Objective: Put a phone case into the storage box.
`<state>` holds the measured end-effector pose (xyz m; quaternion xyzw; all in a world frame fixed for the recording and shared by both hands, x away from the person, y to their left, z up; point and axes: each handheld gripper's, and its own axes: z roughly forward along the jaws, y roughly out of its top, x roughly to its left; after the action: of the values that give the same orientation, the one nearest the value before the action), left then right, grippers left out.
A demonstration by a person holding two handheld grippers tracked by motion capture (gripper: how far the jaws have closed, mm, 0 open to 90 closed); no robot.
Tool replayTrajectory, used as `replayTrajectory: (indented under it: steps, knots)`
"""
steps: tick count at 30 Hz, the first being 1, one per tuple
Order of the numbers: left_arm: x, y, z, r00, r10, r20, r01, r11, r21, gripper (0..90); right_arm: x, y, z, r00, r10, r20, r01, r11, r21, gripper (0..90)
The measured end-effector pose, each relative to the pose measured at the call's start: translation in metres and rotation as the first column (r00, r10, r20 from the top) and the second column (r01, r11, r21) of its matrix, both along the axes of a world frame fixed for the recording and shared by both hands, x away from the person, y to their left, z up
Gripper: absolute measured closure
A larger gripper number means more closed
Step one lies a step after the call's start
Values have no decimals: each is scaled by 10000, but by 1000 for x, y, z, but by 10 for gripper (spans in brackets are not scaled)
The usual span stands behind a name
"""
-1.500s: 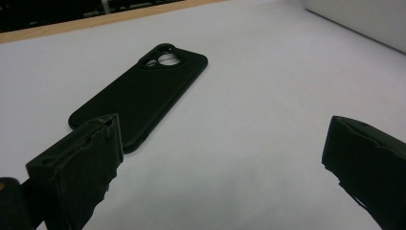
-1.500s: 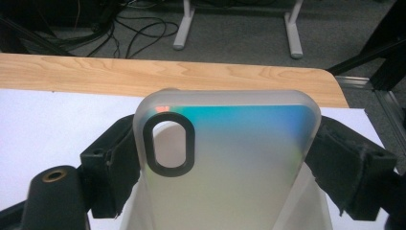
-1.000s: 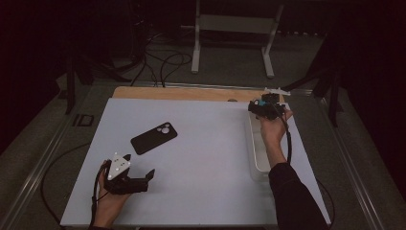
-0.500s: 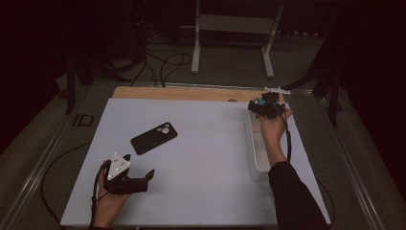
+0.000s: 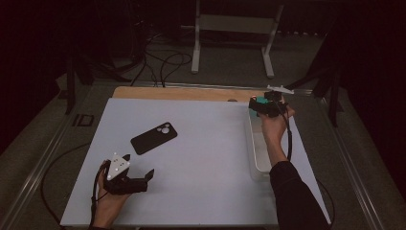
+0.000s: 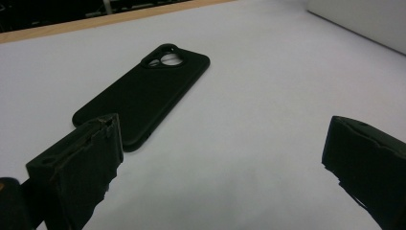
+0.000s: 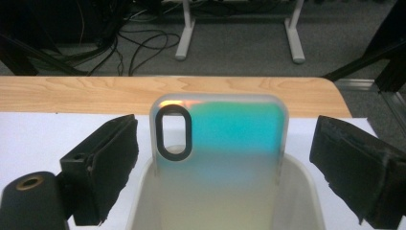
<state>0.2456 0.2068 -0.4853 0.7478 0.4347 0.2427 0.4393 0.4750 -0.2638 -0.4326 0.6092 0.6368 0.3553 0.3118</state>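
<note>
Black phone case [image 5: 153,138] lying flat on the white tabletop [image 5: 201,143].
Left gripper [image 5: 136,173] is resting nearby, fingers [image 6: 81,163] wide; at right, the right gripper [image 5: 261,106], fingers wide, is hovering around an iridescent case [image 7: 220,143] standing in a clear bin [image 5: 256,153].

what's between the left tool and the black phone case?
Nothing: bare white mat separates the open left tool from the black phone case, as the left gripper view shows.
</note>
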Motion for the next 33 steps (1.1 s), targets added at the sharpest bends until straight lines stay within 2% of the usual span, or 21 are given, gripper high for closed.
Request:
replayTrajectory:
  steps: [6,8,9,10,14,17,18,19,20,21,25,29,33]
  knots:
    - [0,0,0,10000,19,-13,-19,10000,-11,7,-6,-4,9,9995,210,249,-211,9998,35,92]
    - [0,-1,0,10000,-8,-11,8,10000,18,7,-10,-4,13,9988,413,267,-416,9991,103,92]
    - [0,-1,0,10000,-9,-15,9,10000,29,7,-13,-4,16,9972,689,285,-692,9976,97,92]
    - [0,-1,0,10000,-7,-13,7,10000,27,7,-13,-4,16,9972,689,285,-692,9976,97,92]
    - [0,-1,0,10000,34,0,-34,10000,7,7,-26,1,23,9874,1545,356,-1555,9874,278,92]
    - [0,0,0,10000,62,0,-62,10000,-22,7,-38,8,27,9743,2212,436,-2224,9747,242,92]
    - [0,0,0,10000,62,0,-62,10000,-22,7,-38,8,27,9743,2212,436,-2224,9747,242,92]
    - [0,0,0,10000,55,1,-55,10000,-6,7,-44,12,28,9672,2494,489,-2505,9679,180,92]
    - [0,0,0,10000,55,1,-55,10000,-6,7,-44,12,28,9672,2494,489,-2505,9679,180,92]
    - [0,0,0,10000,59,8,-59,10000,6,7,-59,20,31,9454,3205,588,-3214,9469,70,92]
    - [0,0,1,10000,75,22,-75,10000,-11,7,-82,30,36,9142,3974,790,-3966,9176,-264,92]
    - [-1,1,2,9999,103,47,-103,9999,-33,7,-106,34,40,8894,4486,881,-4473,8937,-352,92]
    - [-1,1,3,9999,90,99,-90,10000,-22,7,-130,36,35,8672,4886,960,-4848,8725,-614,92]
